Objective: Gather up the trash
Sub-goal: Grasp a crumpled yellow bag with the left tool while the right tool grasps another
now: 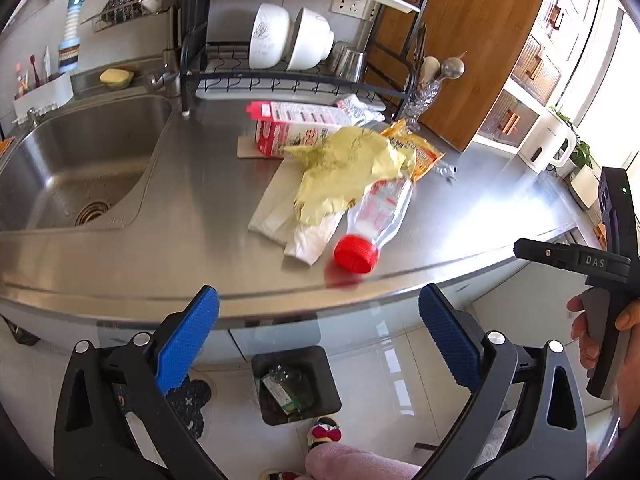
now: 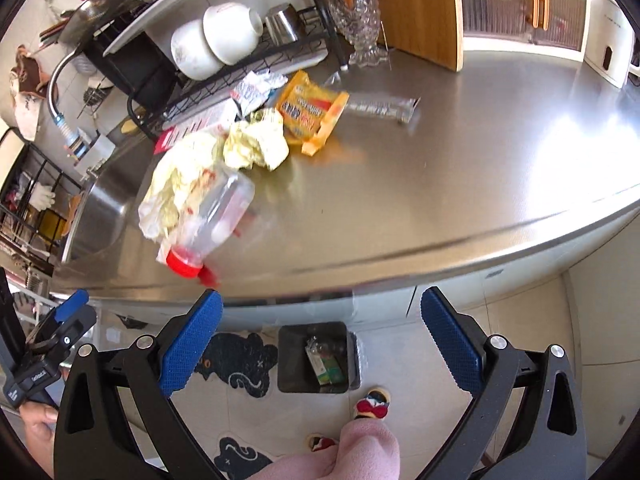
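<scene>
Left wrist view shows the left tongs (image 1: pixel 319 320) wide open with nothing in them, hanging just off the worktop (image 1: pixel 200 256) edge. The plastic bottle (image 1: pixel 370 222) lies on its side straight ahead, red cap (image 1: pixel 356 253) pointing back at these tongs, body running away under the yellow wrapper (image 1: pixel 344 168). The right tongs (image 2: pixel 322 320) are open and empty too, but the bottle sits off to their left. So the left side looks nearer. The bin (image 1: pixel 296 384) waits on the floor below.

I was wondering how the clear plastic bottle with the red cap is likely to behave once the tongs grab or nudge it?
The bottle looks empty, so probably light. It lies on its side on the smooth steel counter near the edge, so a nudge may roll it off. Its thin clear wall will likely dent; the red cap seems a firmer grip.
</scene>
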Demonstrator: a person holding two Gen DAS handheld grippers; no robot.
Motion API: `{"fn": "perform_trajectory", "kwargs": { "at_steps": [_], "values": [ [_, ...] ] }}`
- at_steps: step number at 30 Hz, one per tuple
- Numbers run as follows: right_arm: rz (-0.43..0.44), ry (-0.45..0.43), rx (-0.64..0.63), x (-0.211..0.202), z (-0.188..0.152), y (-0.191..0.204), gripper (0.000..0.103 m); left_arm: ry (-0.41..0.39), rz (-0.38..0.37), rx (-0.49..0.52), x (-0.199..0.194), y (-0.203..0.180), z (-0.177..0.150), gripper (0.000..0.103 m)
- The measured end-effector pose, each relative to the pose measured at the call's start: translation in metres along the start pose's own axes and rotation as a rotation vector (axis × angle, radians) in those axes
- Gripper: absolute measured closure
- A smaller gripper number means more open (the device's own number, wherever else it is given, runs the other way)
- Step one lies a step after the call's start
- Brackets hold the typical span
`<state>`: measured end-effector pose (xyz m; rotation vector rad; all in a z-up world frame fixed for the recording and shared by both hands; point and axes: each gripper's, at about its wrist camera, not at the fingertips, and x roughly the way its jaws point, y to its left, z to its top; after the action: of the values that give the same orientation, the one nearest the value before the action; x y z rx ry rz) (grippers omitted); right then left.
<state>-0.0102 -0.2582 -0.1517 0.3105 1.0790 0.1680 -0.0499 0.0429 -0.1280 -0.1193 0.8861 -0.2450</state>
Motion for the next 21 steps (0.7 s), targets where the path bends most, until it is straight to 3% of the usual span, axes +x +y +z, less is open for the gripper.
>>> {"fn": "perform_trajectory", "kwargs": {
  "at_steps": [6,11,18,21],
  "values": [
    [0.033,-0.024,0.029,0.009,0.052,0.0,0.003,-0.043,0.005,0.053,0.014,-0.014,0.044,0.008],
    [0.095,0.006,0.042,0.034,0.085,0.007,0.003,-0.05,-0.005,0.082,0.038,-0.022,0.069,0.009],
    [0.152,0.11,0.034,0.082,0.113,0.027,0.016,0.012,-0.039,0.132,0.077,-0.033,0.081,0.027],
    [0.189,0.148,0.057,0.099,0.119,0.031,0.016,0.036,-0.05,0.137,0.09,-0.034,0.083,0.029]
  ]
}}
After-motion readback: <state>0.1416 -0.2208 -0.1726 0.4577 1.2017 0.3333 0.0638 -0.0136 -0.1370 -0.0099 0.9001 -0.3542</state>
